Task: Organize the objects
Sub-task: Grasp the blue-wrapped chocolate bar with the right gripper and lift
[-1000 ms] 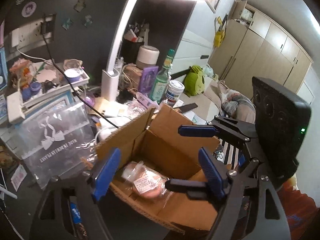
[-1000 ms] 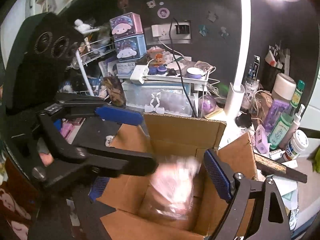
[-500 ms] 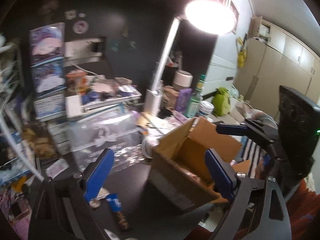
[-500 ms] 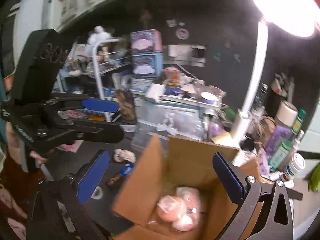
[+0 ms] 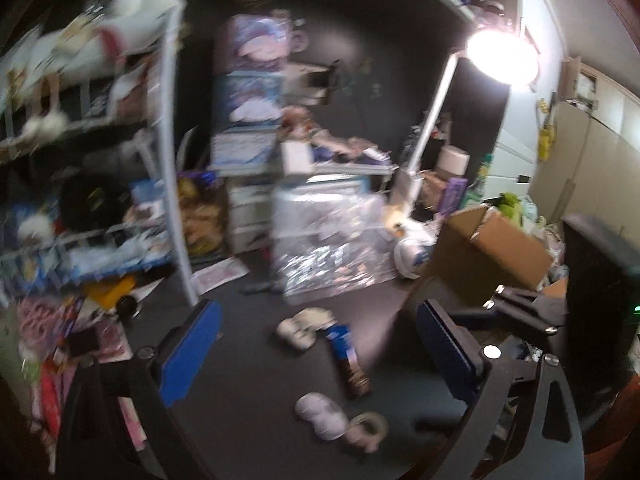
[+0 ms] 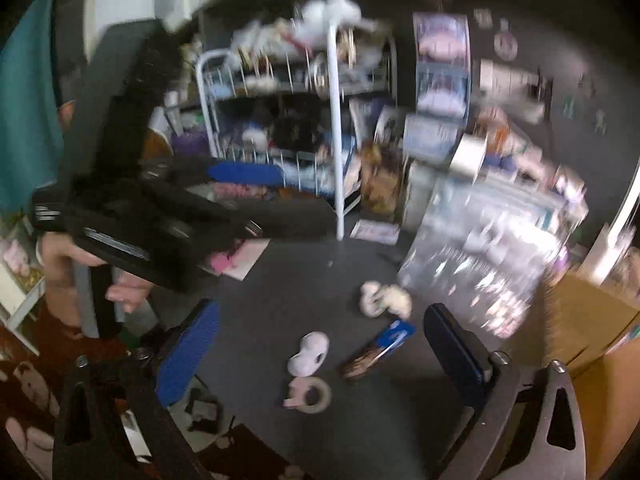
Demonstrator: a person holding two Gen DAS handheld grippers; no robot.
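With the pink packet dropped into the cardboard box (image 5: 490,254) at right, both tools, left tool (image 5: 320,350) and right tool (image 6: 320,348), have swung away, jaws apart and empty, over the dark surface (image 6: 280,280) toward the snack bar (image 6: 378,348), likely next.

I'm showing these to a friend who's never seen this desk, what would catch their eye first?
Probably the glaring lamp at upper right, above the open cardboard box. Then the small items on the dark desktop between the open right gripper: a blue-and-brown packet, a tape roll and white fluffy pieces.
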